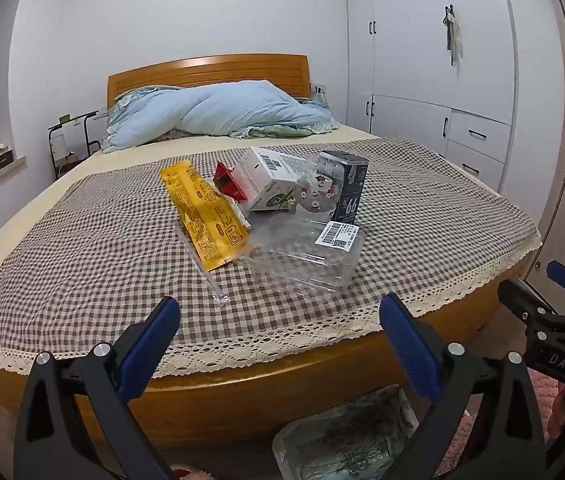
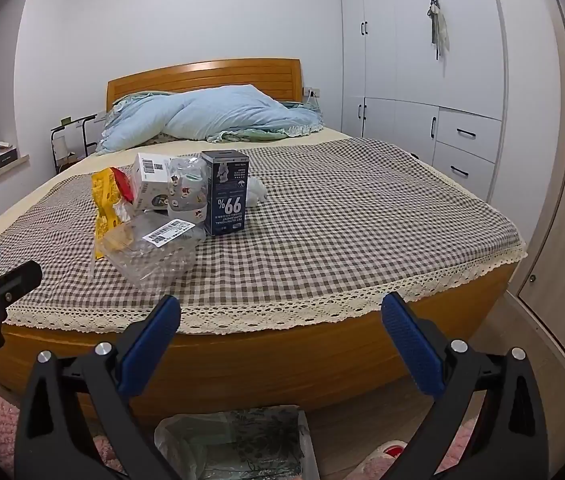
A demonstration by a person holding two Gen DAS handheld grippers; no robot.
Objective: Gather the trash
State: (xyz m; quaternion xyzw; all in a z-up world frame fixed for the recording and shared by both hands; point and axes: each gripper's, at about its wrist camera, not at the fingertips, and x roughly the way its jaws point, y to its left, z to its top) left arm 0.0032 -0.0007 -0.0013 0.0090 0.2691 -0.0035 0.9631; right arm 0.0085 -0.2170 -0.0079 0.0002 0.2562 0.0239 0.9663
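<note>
Nothing had been collected yet. Both the left hand-held gripper and right hand-held gripper stood wide and empty. The trash pile lay ahead on the bed; a lined bin waited below.

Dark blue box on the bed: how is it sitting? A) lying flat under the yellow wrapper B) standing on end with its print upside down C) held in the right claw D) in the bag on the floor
B: the dark blue box stands on end on the checked cloth, its big "99%" reading upside down.
</note>
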